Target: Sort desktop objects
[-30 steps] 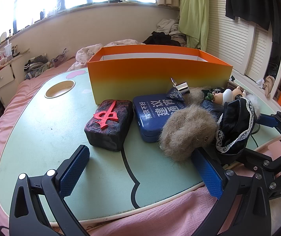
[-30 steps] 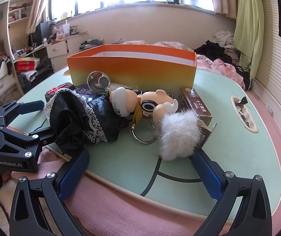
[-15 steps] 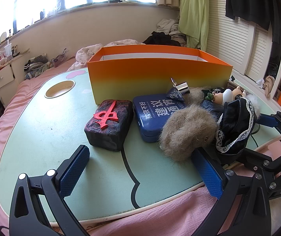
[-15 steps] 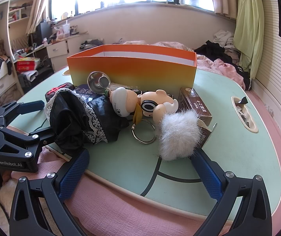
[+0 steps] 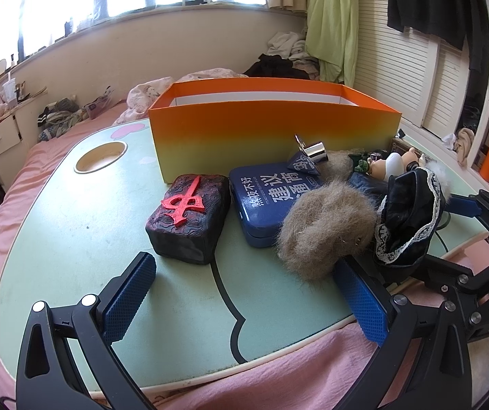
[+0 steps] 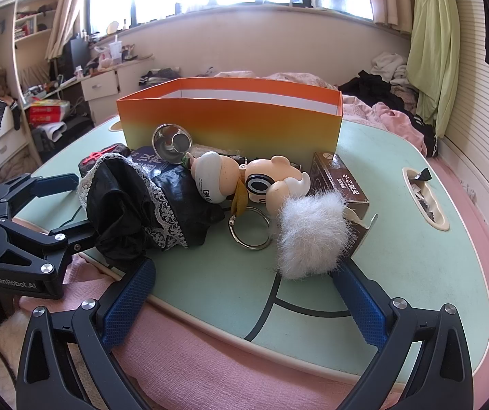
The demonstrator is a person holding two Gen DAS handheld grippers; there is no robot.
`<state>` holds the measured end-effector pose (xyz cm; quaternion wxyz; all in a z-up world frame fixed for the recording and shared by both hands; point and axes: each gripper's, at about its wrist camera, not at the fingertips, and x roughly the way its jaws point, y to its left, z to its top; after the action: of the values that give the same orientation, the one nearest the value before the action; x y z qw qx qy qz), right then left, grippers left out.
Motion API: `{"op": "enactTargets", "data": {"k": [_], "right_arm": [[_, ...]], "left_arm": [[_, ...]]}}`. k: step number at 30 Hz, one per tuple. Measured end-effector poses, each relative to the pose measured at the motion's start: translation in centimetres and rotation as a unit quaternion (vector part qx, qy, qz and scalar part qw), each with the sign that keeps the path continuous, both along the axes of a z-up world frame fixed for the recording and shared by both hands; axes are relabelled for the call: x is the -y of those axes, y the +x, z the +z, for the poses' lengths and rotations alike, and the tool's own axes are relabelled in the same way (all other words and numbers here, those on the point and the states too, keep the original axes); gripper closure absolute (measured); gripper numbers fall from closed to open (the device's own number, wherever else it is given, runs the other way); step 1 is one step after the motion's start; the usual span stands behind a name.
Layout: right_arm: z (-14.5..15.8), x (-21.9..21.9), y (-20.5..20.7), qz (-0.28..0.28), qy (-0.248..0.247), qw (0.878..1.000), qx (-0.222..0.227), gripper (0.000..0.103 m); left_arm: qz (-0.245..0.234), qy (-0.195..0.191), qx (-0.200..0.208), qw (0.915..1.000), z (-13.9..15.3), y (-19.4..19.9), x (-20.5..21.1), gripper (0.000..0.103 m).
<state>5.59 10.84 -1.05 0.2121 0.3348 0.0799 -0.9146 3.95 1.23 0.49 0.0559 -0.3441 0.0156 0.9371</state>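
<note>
Both grippers hang at the near edge of the bench (image 5: 60,225), holding nothing: the left gripper (image 5: 244,294) has its fingers spread wide, and so has the right gripper (image 6: 244,294). Nothing is sorted yet, to judge by the clutter lying in front of the orange box (image 5: 272,136), which stands toward the far edge.

At the left of the heap lies a black block (image 5: 188,218) with a red raised sign, just beside a blue tin (image 5: 272,194). A brown fur ball (image 5: 326,229) rests against the tin's near corner. Black lace cloth (image 6: 135,205) sits at the near edge between the two grippers. Behind it lie a metal funnel (image 6: 172,143), two figures (image 6: 244,181) on a ring (image 6: 249,229), a white fur ball (image 6: 313,235) and a brown carton (image 6: 340,181).

The block looks stiff and fairly heavy; its long sides should give a sure hold. The tin is flat and probably slick, best taken across its narrow width. The fur and cloth are light and soft and will squash, so a deep pinch at the middle suits. The figures look hard and smooth and may roll; the ring may drag the white fur along.
</note>
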Motion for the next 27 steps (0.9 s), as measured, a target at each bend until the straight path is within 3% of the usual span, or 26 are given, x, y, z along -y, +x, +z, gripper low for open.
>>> {"op": "enactTargets", "data": {"k": [12, 13, 15, 19, 21, 22, 24, 27], "right_arm": [[0.0, 0.0, 0.0, 0.000, 0.000, 1.000, 0.000, 0.000], [0.0, 0.0, 0.0, 0.000, 0.000, 1.000, 0.000, 0.000], [0.0, 0.0, 0.0, 0.000, 0.000, 1.000, 0.000, 0.000], [0.1, 0.1, 0.1, 0.000, 0.000, 1.000, 0.000, 0.000], [0.1, 0.1, 0.1, 0.001, 0.000, 1.000, 0.000, 0.000], [0.1, 0.1, 0.1, 0.001, 0.000, 1.000, 0.000, 0.000], [0.1, 0.1, 0.1, 0.001, 0.000, 1.000, 0.000, 0.000], [0.1, 0.1, 0.1, 0.000, 0.000, 1.000, 0.000, 0.000]], "left_arm": [[-0.035, 0.008, -0.002, 0.9993, 0.1, 0.9, 0.3, 0.002], [-0.037, 0.018, -0.011, 0.9991, 0.4, 1.4, 0.6, 0.004], [-0.034, 0.028, -0.043, 0.9981, 1.3, 2.8, 1.5, 0.019], [0.001, -0.002, -0.090, 0.9959, 3.2, 4.8, 4.1, 0.022], [0.021, 0.001, -0.090, 0.9957, 3.4, 4.7, 5.5, 0.044], [0.033, 0.017, -0.082, 0.9960, 3.3, 4.2, 6.5, 0.047], [0.032, 0.049, -0.063, 0.9963, 3.2, 3.2, 7.3, 0.048], [0.010, 0.061, -0.041, 0.9973, 3.1, 1.3, 6.8, 0.048]]}}
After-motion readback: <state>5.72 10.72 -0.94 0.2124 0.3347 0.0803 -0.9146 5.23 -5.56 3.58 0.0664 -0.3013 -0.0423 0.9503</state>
